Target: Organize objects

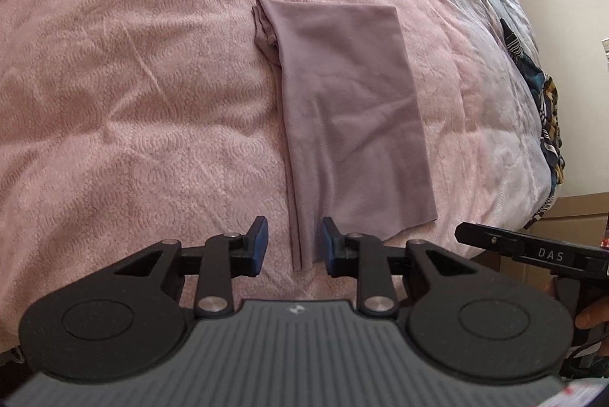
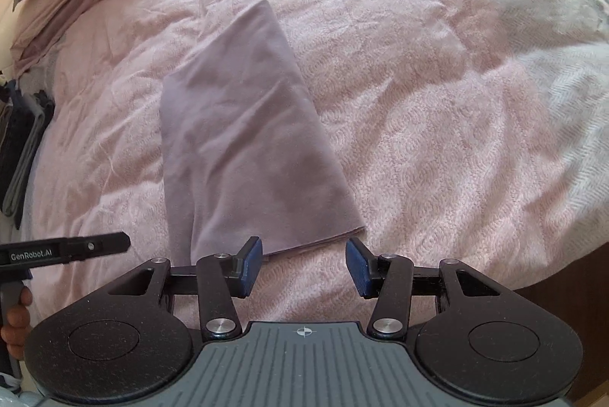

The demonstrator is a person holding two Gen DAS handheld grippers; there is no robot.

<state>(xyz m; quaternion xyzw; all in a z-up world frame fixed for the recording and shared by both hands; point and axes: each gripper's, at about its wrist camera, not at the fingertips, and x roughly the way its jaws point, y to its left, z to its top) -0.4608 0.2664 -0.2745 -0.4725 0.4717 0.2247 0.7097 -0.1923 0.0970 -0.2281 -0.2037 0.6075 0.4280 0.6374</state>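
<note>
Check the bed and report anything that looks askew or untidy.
Mostly tidy. The folded mauve cloth lies flat on the pink bedspread, but at its far left corner the inner layers bunch out unevenly. Both grippers are open and hold nothing.

My left tool (image 1: 292,247) and my right tool (image 2: 303,265) look alike: matte black linkage arms with silver round screws, blue ribbed pads (image 1: 260,242) on the fingertips, two black round discs, and a grey ribbed plate with a small crosshair mark. Seen from the side, one black bar reads "DAS" and the other "GenRobot.AI". My hand (image 2: 15,325) wraps a black grip.
</note>
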